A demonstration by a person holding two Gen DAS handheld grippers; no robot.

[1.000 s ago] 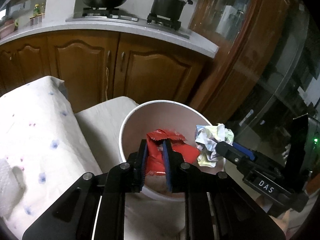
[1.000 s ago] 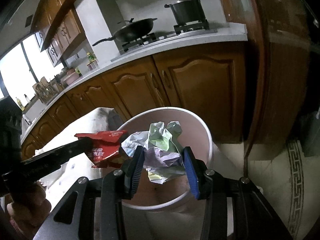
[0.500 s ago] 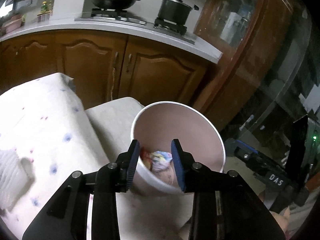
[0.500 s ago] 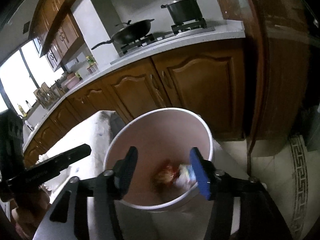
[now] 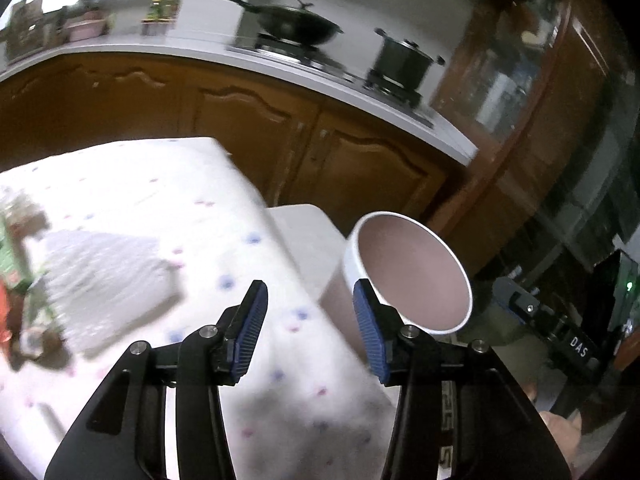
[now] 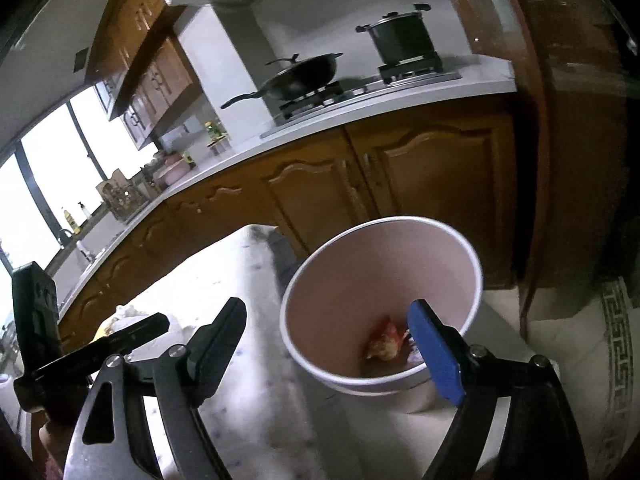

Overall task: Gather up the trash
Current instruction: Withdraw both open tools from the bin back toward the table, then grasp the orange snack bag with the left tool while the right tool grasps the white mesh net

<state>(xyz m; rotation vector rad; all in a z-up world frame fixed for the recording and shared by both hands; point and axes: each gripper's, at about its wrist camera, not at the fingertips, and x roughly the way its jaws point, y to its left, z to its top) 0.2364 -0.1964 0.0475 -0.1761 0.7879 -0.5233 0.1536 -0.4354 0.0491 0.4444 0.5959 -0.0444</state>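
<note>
A white round bin (image 5: 408,276) with a pinkish inside stands beside the table; it also shows in the right wrist view (image 6: 380,292). A red wrapper (image 6: 386,344) and crumpled paper lie at its bottom. My left gripper (image 5: 308,320) is open and empty above the table's edge, left of the bin. My right gripper (image 6: 332,344) is open and empty, wide over the bin's near rim. More trash (image 5: 16,304), blurred red and green, lies at the table's far left.
The table (image 5: 168,216) has a white dotted cloth, with a pale cloth patch (image 5: 104,280) on it. Wooden cabinets (image 6: 400,176) and a counter with a wok (image 6: 300,76) and a pot (image 6: 400,40) stand behind. A patterned floor mat (image 6: 616,344) lies at right.
Both grippers opened and dropped the red wrapper and the crumpled paper into the bin. Both have since opened wider, and the left one swung left over the table.
</note>
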